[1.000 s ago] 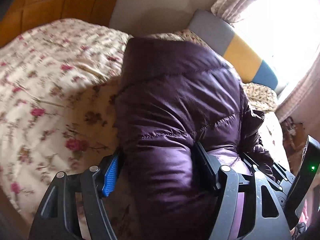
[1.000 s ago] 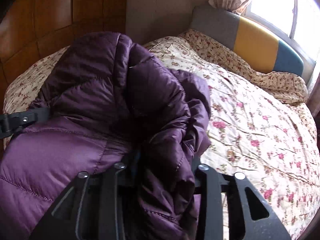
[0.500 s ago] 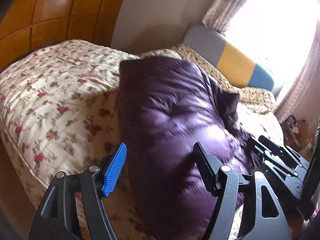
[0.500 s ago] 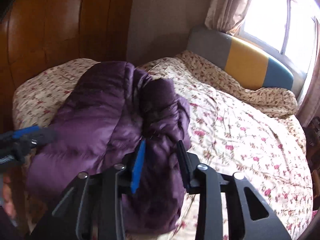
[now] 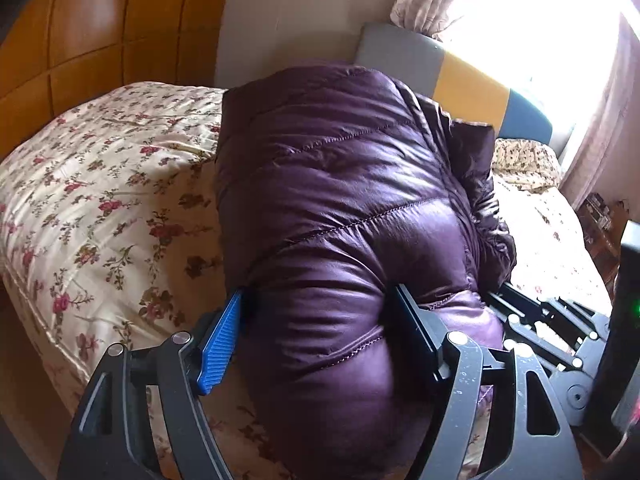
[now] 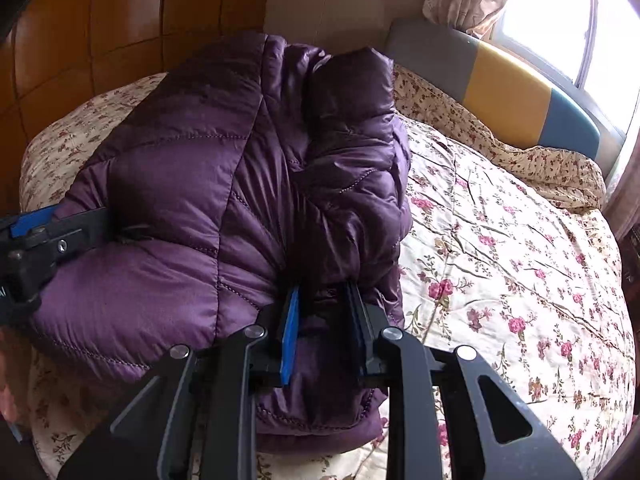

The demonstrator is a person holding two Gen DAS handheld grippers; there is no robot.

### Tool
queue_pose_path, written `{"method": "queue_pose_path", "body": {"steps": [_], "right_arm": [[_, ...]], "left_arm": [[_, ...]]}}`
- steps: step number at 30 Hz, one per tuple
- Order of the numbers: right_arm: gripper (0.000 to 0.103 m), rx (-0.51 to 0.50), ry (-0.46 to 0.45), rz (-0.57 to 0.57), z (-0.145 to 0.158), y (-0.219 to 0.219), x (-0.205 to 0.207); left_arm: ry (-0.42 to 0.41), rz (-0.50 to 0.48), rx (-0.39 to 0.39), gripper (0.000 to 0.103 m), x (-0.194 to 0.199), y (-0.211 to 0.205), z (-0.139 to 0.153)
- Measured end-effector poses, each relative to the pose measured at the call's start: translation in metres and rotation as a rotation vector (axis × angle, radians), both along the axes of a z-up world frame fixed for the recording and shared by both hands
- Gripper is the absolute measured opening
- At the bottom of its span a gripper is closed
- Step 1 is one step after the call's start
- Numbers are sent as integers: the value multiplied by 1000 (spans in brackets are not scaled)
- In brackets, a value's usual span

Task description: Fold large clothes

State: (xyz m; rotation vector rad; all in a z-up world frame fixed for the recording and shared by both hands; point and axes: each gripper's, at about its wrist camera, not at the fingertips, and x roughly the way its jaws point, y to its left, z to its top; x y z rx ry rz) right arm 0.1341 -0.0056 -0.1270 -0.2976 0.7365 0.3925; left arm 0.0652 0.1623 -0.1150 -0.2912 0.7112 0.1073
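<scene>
The purple puffer jacket (image 6: 224, 208) is bundled up on the floral bedspread (image 6: 500, 248), over by the wooden wall. Left gripper (image 5: 316, 320) jaws are squeezing the jacket's near end; right gripper (image 6: 322, 316) jaws are clamped on its folded edge.

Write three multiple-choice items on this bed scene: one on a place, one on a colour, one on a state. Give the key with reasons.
1. Where does the jacket lie?
A. on the flowered bedspread
B. on the floor
C. on a chair

2. What colour is the jacket?
A. green
B. purple
C. white

3. What is the right gripper doing?
A. hanging open above the bed
B. resting shut on bare bedspread
C. pinching a fold of the jacket

Key: 1 A, the bedspread shows all around it. 2 B, its quilted shell is purple in both views. 3 C, cloth fills the narrow gap between its fingers.
</scene>
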Motion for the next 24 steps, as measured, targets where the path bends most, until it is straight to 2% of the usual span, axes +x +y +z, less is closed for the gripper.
{"method": "queue_pose_path", "body": {"steps": [2, 6, 16, 18, 24], "right_arm": [[23, 5, -1, -5, 6, 0, -2], [41, 27, -12, -25, 20, -7, -7], [51, 53, -29, -79, 54, -6, -25], [53, 53, -25, -91, 57, -7, -27], [61, 65, -11, -110, 64, -13, -39]], "left_arm": [[7, 27, 5, 85, -2, 1, 4], [-13, 71, 46, 93, -12, 1, 17], [-80, 126, 89, 96, -39, -2, 45], [-81, 133, 106, 99, -43, -6, 49], [-84, 131, 127, 99, -53, -15, 55]]}}
